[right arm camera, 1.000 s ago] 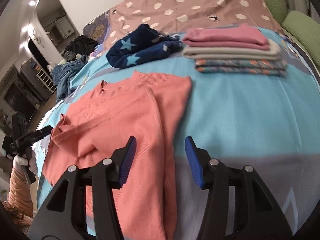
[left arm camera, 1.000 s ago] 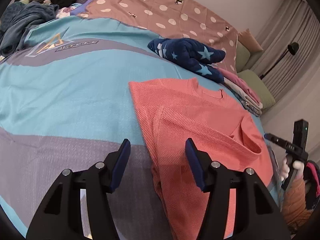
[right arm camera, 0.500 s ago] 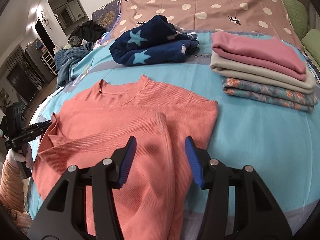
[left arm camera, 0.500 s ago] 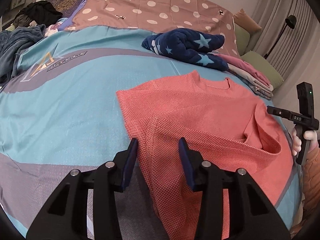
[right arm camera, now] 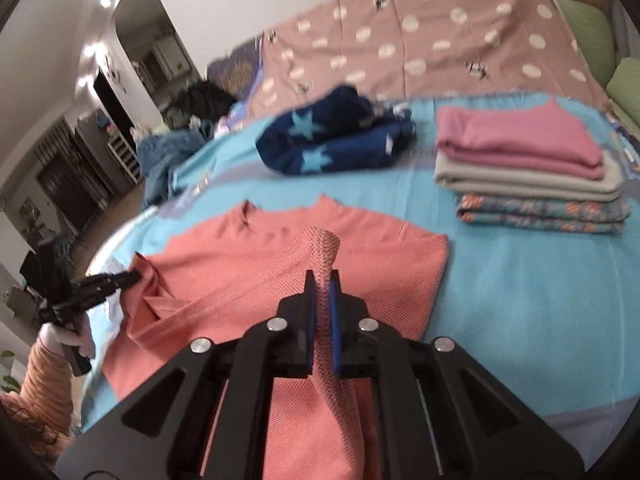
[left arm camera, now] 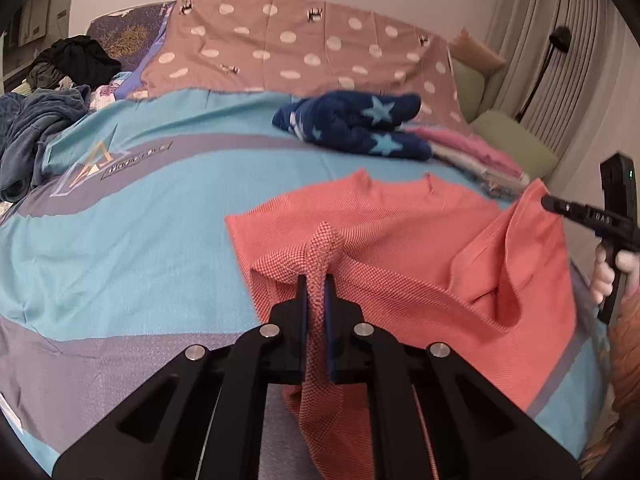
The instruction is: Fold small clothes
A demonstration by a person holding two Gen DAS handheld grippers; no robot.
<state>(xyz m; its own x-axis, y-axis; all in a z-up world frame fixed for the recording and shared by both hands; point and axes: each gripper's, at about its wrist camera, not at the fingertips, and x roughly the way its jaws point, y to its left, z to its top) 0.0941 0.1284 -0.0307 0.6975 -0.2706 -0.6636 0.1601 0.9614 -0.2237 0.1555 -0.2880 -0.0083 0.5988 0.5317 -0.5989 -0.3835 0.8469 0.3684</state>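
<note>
The left gripper (left arm camera: 316, 280) has just been closing and now pinches a raised fold of the coral shirt (left arm camera: 400, 240) between its blue pads, the knit bunched into a ridge that stands up past the fingertips; the right gripper (right arm camera: 322, 280) has likewise just been closing and is clamped on another ridge of the same shirt (right arm camera: 280, 256), the cloth trailing down between its arms. The shirt lies on the blue and grey bedspread (left arm camera: 140, 220), collar end away from both tools, its near hem lifted where the two grips hold it (the middle sags into a pouch between them); seen from the left tool, the right one sits off to the right, its black tip touching the lifted edge of the shirt, a hand (left arm camera: 604, 280) wrapped around its handle; seen from the right tool, the left one sits off to the left at the shirt's far corner.

Beyond the shirt, ahead of both grippers, a navy garment with pale stars (right arm camera: 332, 144) lies crumpled; ahead and to the right of the right gripper stands a stack of folded clothes (right arm camera: 528, 168), pink on top, beige beneath, patterned pieces at the bottom, well apart from the shirt; a brown dotted sheet (left arm camera: 300, 48) covers the far end of the bed.
</note>
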